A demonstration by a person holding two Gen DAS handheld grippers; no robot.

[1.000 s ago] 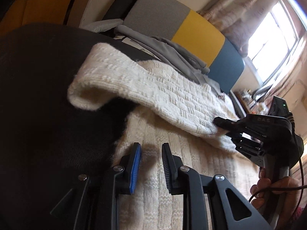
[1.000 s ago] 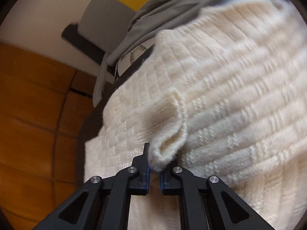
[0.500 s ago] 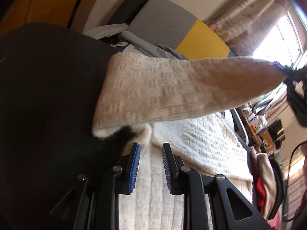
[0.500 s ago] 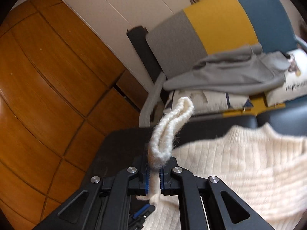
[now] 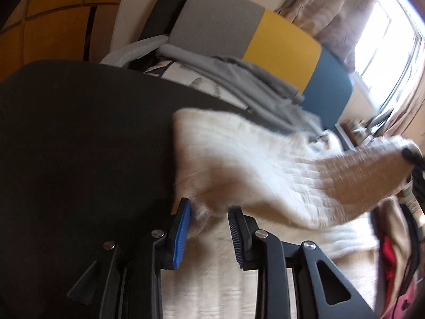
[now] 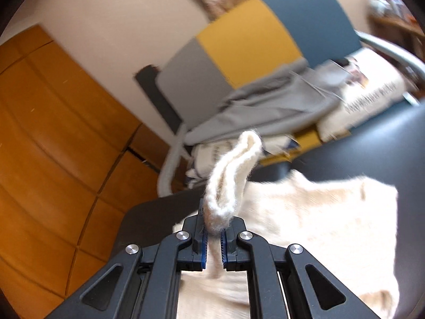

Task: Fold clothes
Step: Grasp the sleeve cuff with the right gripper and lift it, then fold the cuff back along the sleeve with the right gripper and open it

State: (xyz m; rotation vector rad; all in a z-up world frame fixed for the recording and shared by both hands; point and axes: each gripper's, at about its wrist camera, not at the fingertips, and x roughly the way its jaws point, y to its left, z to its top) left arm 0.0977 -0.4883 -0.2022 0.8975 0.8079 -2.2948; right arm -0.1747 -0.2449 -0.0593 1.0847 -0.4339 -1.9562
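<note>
Black padded surface (image 5: 79, 146) carried a cream knitted sweater (image 5: 239, 164), which lay toward its right half, body flat, one sleeve lifted off it. Behind the far edge stood a chair with a grey, yellow and blue backrest (image 5: 265, 45), grey garments (image 5: 239, 77) heaped on its seat. Orange wood panelling (image 6: 53, 133) filled the left wall; curtains (image 5: 326, 13) and a bright window (image 5: 393, 32) sat to the right.

My left gripper (image 5: 209, 228) hovered at the sweater's near left corner, fingers spread apart, nothing between them that I could confirm. My right gripper (image 6: 212, 236) was clenched on the sleeve cuff (image 6: 233, 175), which looped up above the pads.

Only the left view showed the sleeve's full span, stretched rightward to a dark tip at the frame edge. Only the right view showed a printed cushion (image 6: 372, 95) under the grey garments.

Motion blur smeared the knit; the lettering on the cushion was unreadable, and clutter at the far right was cut off.
</note>
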